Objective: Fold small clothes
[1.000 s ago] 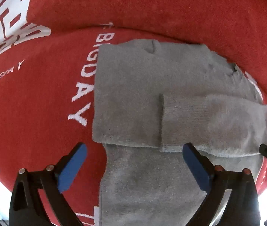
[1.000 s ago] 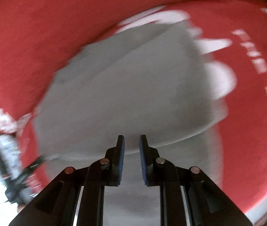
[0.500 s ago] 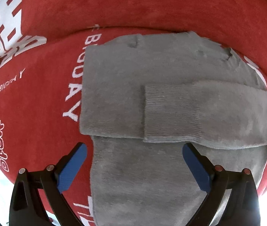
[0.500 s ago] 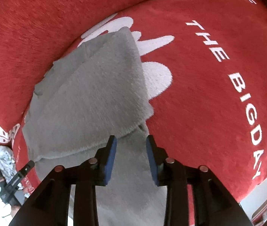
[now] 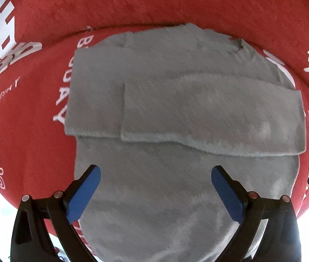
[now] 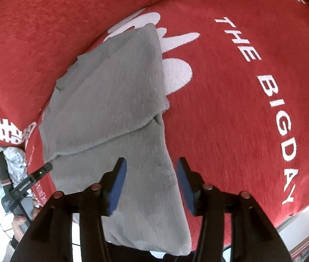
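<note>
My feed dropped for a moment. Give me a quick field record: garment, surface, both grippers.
garment: grey sweater, sleeves folded across the body, lower body not yet folded
surface: red cover with white lettering
left gripper: open, above the sweater's lower body, nothing gripped
right gripper: fingers opening, over the sweater's side edge, nothing gripped

Bright, slight blur, fisheye-warped edges.

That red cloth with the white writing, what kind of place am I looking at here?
Probably a home, perhaps a sofa or bed. A soft red cover with white wedding-style lettering, "THE BIG DAY", rises in a padded bank behind. A grey sweater lies partly folded on it, like laundry.
</note>
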Tool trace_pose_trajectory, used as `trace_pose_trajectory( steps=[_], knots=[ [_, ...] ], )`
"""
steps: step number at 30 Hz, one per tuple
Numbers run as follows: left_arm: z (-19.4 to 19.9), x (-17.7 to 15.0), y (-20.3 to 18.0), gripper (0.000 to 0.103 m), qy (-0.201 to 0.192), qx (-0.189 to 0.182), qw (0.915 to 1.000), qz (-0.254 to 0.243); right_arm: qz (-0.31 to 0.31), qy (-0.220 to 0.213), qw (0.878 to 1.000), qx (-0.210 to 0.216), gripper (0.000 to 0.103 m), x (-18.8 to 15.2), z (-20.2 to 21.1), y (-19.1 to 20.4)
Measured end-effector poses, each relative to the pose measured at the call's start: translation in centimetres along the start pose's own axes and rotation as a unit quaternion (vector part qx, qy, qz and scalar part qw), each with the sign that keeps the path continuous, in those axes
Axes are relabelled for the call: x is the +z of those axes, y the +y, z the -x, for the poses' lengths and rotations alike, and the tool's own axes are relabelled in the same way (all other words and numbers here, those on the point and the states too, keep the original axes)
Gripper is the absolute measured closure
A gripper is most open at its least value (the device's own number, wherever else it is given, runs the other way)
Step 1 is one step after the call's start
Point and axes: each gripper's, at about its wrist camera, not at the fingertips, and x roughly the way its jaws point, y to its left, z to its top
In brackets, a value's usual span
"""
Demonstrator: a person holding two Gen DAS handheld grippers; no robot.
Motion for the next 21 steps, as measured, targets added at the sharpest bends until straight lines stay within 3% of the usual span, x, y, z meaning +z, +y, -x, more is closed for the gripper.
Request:
trace_pose_trajectory(
  steps=[8,15,21],
  knots=[
    [-0.2,-4.6,-0.6,0.001,0.028,-0.009,0.9994,0.019,0.016,0.029,0.999,0.026,0.045,-1.2,-0.1,-1.3],
    [-0.3,-9.2,2.6,0.001,0.042,-0.019,0.9961,0.075,0.031,0.078,0.994,0.075,0.045,-3.5,-2.0,-2.5],
    [-0.6,-12.7,6.1,0.001,0.048,-0.023,0.9935,0.101,0.037,0.11,0.99,0.078,0.045,-6.9,-4.0,-3.1]
  ],
)
